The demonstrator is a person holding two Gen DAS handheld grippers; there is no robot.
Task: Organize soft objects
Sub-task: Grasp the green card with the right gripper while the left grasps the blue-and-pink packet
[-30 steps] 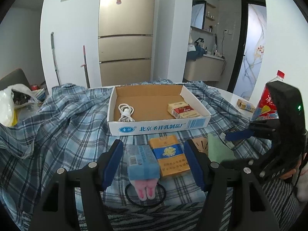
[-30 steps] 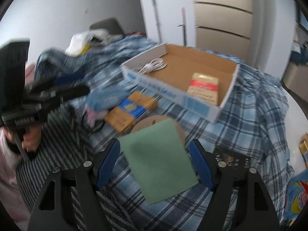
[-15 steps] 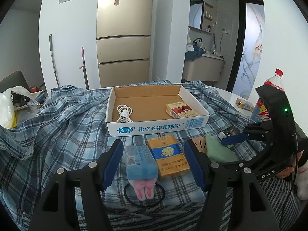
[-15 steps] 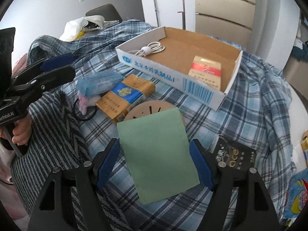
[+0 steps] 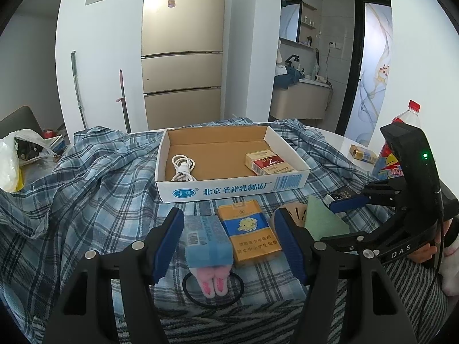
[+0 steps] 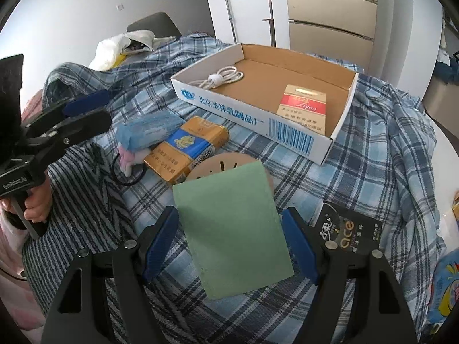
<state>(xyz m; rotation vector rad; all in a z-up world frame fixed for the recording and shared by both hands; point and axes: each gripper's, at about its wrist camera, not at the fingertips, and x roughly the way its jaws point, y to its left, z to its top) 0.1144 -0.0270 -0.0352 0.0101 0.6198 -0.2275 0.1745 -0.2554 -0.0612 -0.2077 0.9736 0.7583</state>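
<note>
inspection, left to right. left gripper [image 5: 229, 243]: fingers apart, straddling the blue tissue pack [image 5: 207, 239] and orange carton [image 5: 249, 234], gripping neither; both lie on the tabletop, near side of the cardboard box [image 5: 232, 187]. box holds only a white cable [image 5: 182, 167] and red pack [image 5: 268, 162]. right gripper [image 6: 229, 246]: fingers clamped on the green sponge [image 6: 232, 229], lifted, not yet boxed. judged early stage.

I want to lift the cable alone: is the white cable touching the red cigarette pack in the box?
Apart. The left wrist view shows bare floor of the box between the white cable and the red cigarette pack.
</note>
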